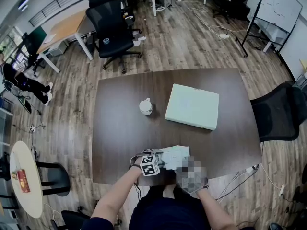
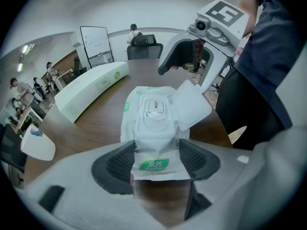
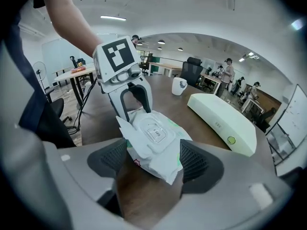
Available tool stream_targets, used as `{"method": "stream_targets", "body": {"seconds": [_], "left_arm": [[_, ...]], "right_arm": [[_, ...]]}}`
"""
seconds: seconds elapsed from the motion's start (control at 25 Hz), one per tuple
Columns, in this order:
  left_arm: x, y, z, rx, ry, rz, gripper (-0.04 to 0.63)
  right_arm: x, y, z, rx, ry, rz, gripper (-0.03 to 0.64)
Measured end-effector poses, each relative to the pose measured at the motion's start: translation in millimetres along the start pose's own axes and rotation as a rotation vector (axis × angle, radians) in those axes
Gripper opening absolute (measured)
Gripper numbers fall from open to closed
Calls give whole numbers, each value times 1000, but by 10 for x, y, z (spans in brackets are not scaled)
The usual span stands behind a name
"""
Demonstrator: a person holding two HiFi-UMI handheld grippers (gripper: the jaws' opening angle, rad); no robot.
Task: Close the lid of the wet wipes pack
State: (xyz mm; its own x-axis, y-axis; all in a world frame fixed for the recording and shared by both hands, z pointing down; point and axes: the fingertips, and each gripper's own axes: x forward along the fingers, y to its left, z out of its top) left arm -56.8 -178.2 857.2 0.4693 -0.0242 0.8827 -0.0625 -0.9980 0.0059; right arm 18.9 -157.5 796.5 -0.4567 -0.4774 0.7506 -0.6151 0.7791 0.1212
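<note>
1. One wet wipes pack [image 2: 151, 123], lying on the table [image 1: 120, 128] at its 6 o'clock edge, nearest the person, between both tools.
2. One lid [image 2: 192, 104], open, flipped out toward 2 o'clock of the pack in the left gripper view.
3. Two grippers. Left gripper [image 2: 156, 163]: jaws clamped on the pack's flat end seal. Right gripper [image 3: 154, 164]: jaws apart. I see the pack's other end in the gap, but no pinch.
4. Two marker cubes, one per gripper: right marker cube [image 2: 225, 14], left marker cube [image 3: 117, 54].
5. Writing: "OPEN" on the single seal sticker [image 2: 156, 106] on the pack's top. One green logo patch [image 2: 155, 165] on the clamped seal, with white characters I can't read.
6. Also on the table: one white mug [image 1: 146, 107] at 11 o'clock of the pack and one pale flat box [image 1: 192, 106] at 1 o'clock. The box has one green dot [image 3: 232, 140] on its side, and the print beside it is too small to read.
</note>
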Motion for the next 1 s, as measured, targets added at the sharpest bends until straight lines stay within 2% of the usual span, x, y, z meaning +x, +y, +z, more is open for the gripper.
{"method": "stream_targets", "body": {"seconds": [0.56, 1.0], "left_arm": [[-35, -21, 16, -6, -4, -4, 293], [-32, -26, 15, -8, -6, -6, 294]], "right_arm": [[135, -343, 346, 228, -68, -33, 359], [382, -422, 290, 297, -5, -17, 356]]}}
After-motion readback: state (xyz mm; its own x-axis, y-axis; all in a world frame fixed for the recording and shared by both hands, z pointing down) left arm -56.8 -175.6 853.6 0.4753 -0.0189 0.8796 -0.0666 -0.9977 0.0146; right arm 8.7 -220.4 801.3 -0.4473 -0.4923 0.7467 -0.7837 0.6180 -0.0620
